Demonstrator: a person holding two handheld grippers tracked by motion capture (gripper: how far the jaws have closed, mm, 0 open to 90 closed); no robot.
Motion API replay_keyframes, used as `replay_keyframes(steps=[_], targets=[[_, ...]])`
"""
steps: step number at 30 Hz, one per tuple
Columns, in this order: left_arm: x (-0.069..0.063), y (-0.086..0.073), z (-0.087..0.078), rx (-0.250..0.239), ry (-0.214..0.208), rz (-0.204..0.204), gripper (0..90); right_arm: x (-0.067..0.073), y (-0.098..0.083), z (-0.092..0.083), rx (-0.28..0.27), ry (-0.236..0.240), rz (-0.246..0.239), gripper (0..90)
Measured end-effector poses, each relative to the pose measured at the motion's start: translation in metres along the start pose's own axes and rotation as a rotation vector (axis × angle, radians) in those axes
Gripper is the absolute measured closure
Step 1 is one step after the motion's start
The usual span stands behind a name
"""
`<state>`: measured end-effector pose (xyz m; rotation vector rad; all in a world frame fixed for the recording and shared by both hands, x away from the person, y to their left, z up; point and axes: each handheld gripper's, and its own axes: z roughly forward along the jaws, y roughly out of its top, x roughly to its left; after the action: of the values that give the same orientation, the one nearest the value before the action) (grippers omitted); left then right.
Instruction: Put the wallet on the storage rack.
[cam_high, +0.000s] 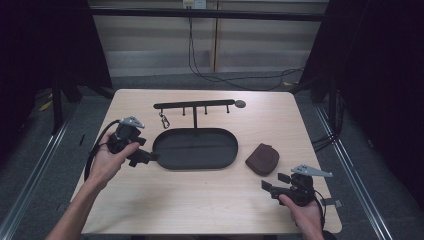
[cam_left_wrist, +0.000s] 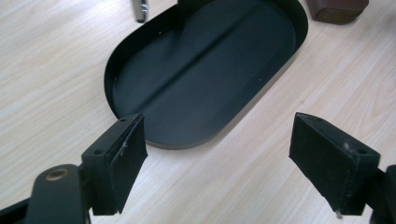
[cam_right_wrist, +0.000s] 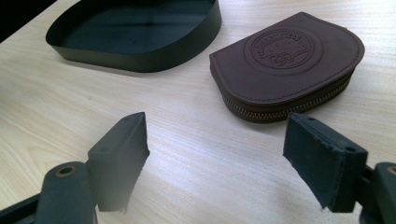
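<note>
A black oval tray (cam_high: 195, 148) lies in the middle of the pale wooden table, with nothing in it. My left gripper (cam_high: 147, 156) sits low at the tray's left end, and its jaws stand open with nothing between them; in the left gripper view the left gripper (cam_left_wrist: 217, 135) frames the tray's near rim (cam_left_wrist: 159, 140). A brown leather zip pouch (cam_high: 262, 158) lies right of the tray. My right gripper (cam_high: 275, 182) rests near the front right, open and with nothing in it, and the right gripper (cam_right_wrist: 215, 126) is a short way from the pouch (cam_right_wrist: 289, 60).
Behind the tray stands a black rack (cam_high: 194, 105) with several pegs on a thin post, and a metal clip (cam_high: 164, 120) hangs from its left part. Cables run across the floor beyond the table's far edge. Dark curtains flank both sides.
</note>
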<state>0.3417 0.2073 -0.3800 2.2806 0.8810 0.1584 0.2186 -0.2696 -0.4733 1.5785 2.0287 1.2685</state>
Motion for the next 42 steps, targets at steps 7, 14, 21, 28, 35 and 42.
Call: replay_keyframes(steps=[7,14,21,28,35,42], targets=[[-0.012,-0.038,0.003,-0.078,0.040,-0.086,17.6,-0.002,0.000,-0.001,-0.003,0.002,0.020,21.7],[-0.017,-0.061,0.000,-0.147,0.043,-0.152,17.3,-0.004,0.001,-0.001,-0.006,-0.014,0.026,26.5],[-0.032,-0.092,0.003,-0.191,0.044,-0.182,17.3,-0.005,0.002,0.000,0.007,-0.010,0.012,32.5],[-0.049,-0.118,0.005,-0.183,-0.008,-0.167,17.4,-0.012,0.008,-0.005,0.024,-0.017,0.020,33.6],[-0.058,-0.133,0.006,-0.171,-0.038,-0.145,17.3,-0.017,0.019,-0.006,0.071,-0.024,0.040,26.7],[-0.058,-0.132,0.009,-0.156,-0.043,-0.130,16.8,-0.021,0.038,-0.002,0.124,-0.034,0.038,23.5]])
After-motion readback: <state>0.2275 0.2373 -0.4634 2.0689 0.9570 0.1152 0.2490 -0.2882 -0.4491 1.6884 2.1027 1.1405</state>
